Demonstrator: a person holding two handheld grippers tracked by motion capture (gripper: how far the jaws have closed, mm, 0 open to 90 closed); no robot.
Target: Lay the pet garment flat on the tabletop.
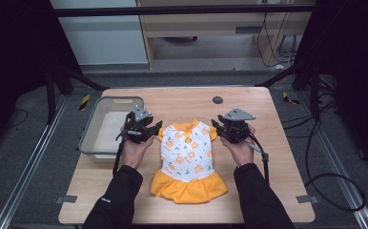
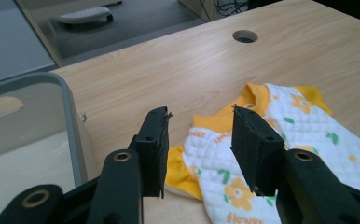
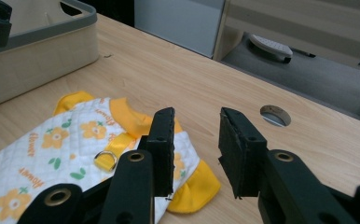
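Note:
A small white quilted dress [image 1: 188, 155] with orange flowers, yellow collar, sleeves and skirt lies flat on the middle of the wooden table [image 1: 172, 100]. My left gripper [image 1: 149, 130] hovers just above its left sleeve [image 2: 180, 170], open, with nothing between the pads. Above the right sleeve [image 3: 194, 189] my right gripper [image 1: 220, 128] also stands open and holds nothing. In the left gripper view the dress [image 2: 285, 135] lies below the left gripper [image 2: 199, 149]. The right gripper view shows the dress [image 3: 61, 149] under and left of the right gripper [image 3: 197, 154].
A grey plastic bin [image 1: 107, 125] stands at the table's left, close beside my left gripper. A round cable hole [image 1: 218, 99] sits near the table's far edge. Cables trail on the floor at the right.

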